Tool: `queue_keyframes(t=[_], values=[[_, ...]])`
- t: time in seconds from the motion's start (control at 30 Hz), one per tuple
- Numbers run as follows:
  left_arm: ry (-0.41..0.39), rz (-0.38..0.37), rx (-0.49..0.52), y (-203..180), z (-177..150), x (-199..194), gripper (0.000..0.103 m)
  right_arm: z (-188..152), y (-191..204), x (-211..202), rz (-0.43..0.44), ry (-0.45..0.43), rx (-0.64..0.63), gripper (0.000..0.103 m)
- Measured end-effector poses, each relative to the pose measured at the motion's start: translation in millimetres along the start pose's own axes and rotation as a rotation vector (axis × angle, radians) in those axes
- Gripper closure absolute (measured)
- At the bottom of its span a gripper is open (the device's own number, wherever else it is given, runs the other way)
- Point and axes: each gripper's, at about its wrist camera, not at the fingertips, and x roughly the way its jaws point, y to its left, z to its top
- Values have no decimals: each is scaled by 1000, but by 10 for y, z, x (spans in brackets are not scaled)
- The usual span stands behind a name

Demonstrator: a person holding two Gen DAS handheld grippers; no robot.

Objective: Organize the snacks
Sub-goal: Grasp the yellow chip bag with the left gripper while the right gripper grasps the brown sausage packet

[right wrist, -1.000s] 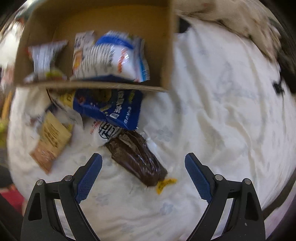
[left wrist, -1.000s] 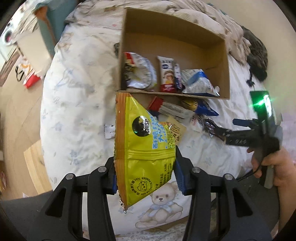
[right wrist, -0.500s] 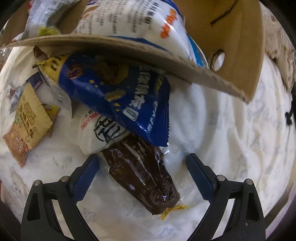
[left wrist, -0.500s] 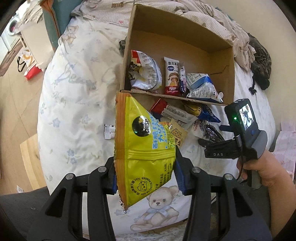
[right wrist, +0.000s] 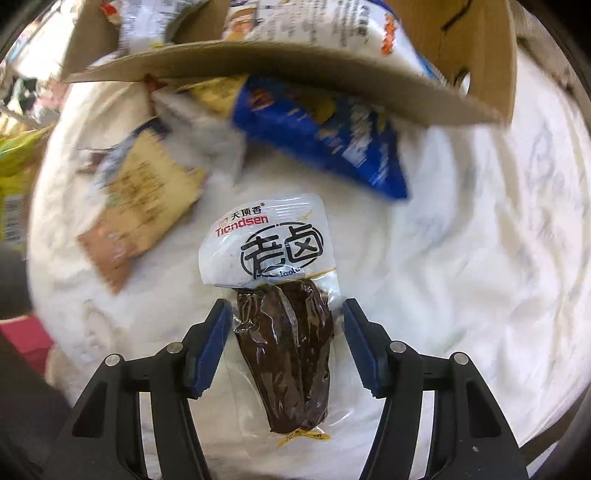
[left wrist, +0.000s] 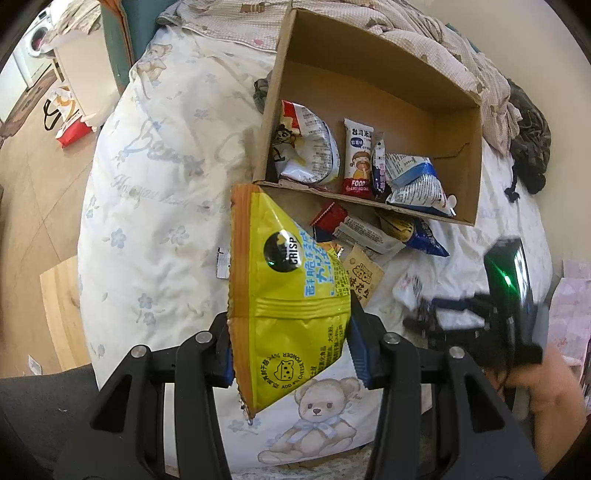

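My left gripper (left wrist: 290,350) is shut on a yellow crisp bag (left wrist: 286,291) and holds it up above the bed, in front of the open cardboard box (left wrist: 369,88). The box holds several snack packets. My right gripper (right wrist: 286,341) has closed in on a clear packet of dark brown braised snack (right wrist: 284,325) with a white label, and the packet has come up off the white bedsheet (right wrist: 480,258). In the left wrist view my right gripper (left wrist: 417,317) is blurred, low at the right.
Loose snacks lie on the sheet in front of the box: a blue bag (right wrist: 332,147), a tan packet (right wrist: 144,210), a red and white bar (left wrist: 354,229). The bed edge drops to a wooden floor (left wrist: 33,192) at left. A crumpled quilt (left wrist: 424,33) lies behind the box.
My right gripper has narrowed around the brown snack packet and pulled it back out from under the blue bag. My left gripper still holds the yellow bag, drawn back slightly.
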Motion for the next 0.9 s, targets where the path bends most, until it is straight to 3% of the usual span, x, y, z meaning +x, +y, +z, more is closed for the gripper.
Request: queue_keyframes(t=[0.47,0.63,0.83,0.9], values=[[-44,27,-26,115,-17,-88,60,-550,359,-86,183,-75,206,40],[-63,51,-27,167,-39,-114,60,-510,288,-176,222,-134,260,40],[-89,65,-39,238,-57,-160,60,-650,320,-490,266,-281,281,40],[-112,74,-34,237,-56,-190,60,-656,334,-671,260,-366,263,40]])
